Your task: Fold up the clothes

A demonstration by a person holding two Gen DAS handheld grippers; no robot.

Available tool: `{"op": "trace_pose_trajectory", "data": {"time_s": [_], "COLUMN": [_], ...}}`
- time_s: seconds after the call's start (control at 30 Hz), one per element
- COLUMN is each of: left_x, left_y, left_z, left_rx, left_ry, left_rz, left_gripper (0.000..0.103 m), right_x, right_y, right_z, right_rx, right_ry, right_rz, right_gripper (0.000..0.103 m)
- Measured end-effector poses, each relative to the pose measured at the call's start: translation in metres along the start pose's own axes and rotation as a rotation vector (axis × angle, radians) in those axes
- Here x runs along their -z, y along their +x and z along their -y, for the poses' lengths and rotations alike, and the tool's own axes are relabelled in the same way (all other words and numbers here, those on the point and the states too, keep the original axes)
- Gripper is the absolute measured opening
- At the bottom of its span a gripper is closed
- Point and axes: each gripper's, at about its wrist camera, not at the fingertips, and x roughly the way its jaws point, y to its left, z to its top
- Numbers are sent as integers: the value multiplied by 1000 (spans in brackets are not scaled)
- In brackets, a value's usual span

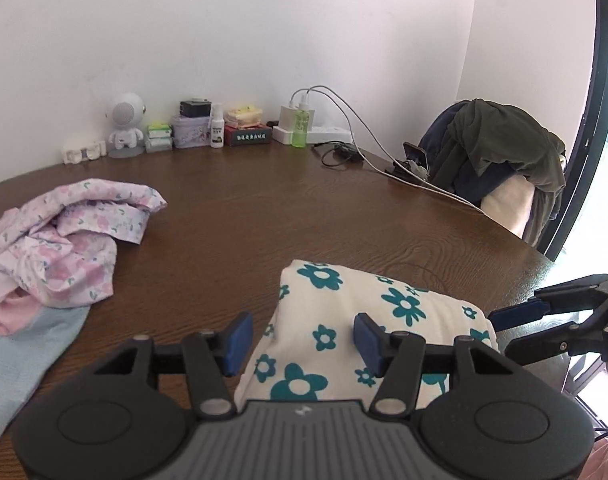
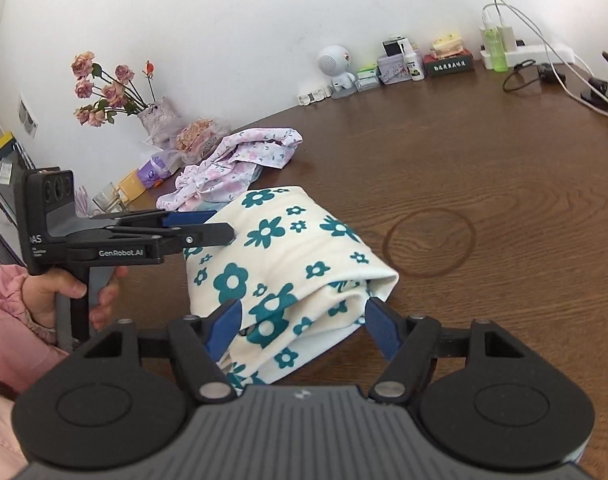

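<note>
- Flowered cloth [image 1: 344,300]: folded into a thick, layered bundle, flat on the table [image 1: 284,208], near the front edge.
- Left gripper [image 1: 304,340]: jaws apart, gripping nothing. One blue pad over the bundle's top, the other off its left side above bare wood.
- Right gripper [image 2: 304,328]: jaws apart, one on each side of the bundle's open, layered end. Whether the pads touch the fabric cannot be told.
- Stage, as a judgement: fits either a release just after a last fold or a reach to pinch the bundle and shift it. Not settled by these views.
- For either reading: best kept low and square to the bundle, both claws level, so the loose layers at the open end do not splay. Soft, springy stack, likely to gape if nudged from one side only.
- Left of the bundle: pink pile [image 1: 64,248] of crumpled clothes, apart from it, a strip of bare wood between.
- Beyond the bundle: wide bare wood, a dark ring mark [image 2: 430,242] just past its far right corner.
- Far beyond: wall clutter and cables [image 1: 368,140], well apart.
- Right of the bundle: table edge close by, with a chair [image 1: 496,152] draped in dark clothes past it, so least room on that side.
</note>
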Motion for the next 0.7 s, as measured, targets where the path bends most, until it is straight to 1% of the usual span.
{"op": "trace_pose_trajectory", "data": {"time_s": [0.03, 0.1, 0.13, 0.17, 0.23, 0.37, 0.43, 0.5, 0.6, 0.7], "left_x": [2, 7, 10, 13, 19, 33, 40, 47, 52, 57], "left_y": [0, -3, -5, -6, -9, -19, -23, -25, -25, -22], "left_z": [-2, -3, -3, -4, -5, -1, 7, 17, 31, 36], "left_rx": [9, 22, 29, 36, 50, 72, 85, 92, 73, 65], "left_ry": [-7, -20, -27, -34, -47, -98, -127, -150, -177, -211], "left_rz": [-3, -3, -3, -3, -3, 3, 6, 15, 43, 68], "left_gripper": [55, 52, 48, 47, 45, 44, 42, 42, 42, 42], "right_x": [1, 3, 4, 4, 3, -9, -18, -27, -32, -32], "right_y": [3, 10, 14, 18, 25, 31, 34, 38, 43, 44], "right_z": [0, 2, 3, 5, 9, 17, 20, 24, 26, 28], "right_rx": [-11, -26, -31, -36, -46, -12, 3, 14, 19, 15], "right_ry": [19, 49, 62, 74, 84, 54, 32, 9, -11, -7], "right_rz": [-6, -18, -23, -29, -42, -33, -28, -32, -40, -36], "right_gripper": [69, 62, 54, 42, 27, 27, 27, 27, 27, 27]}}
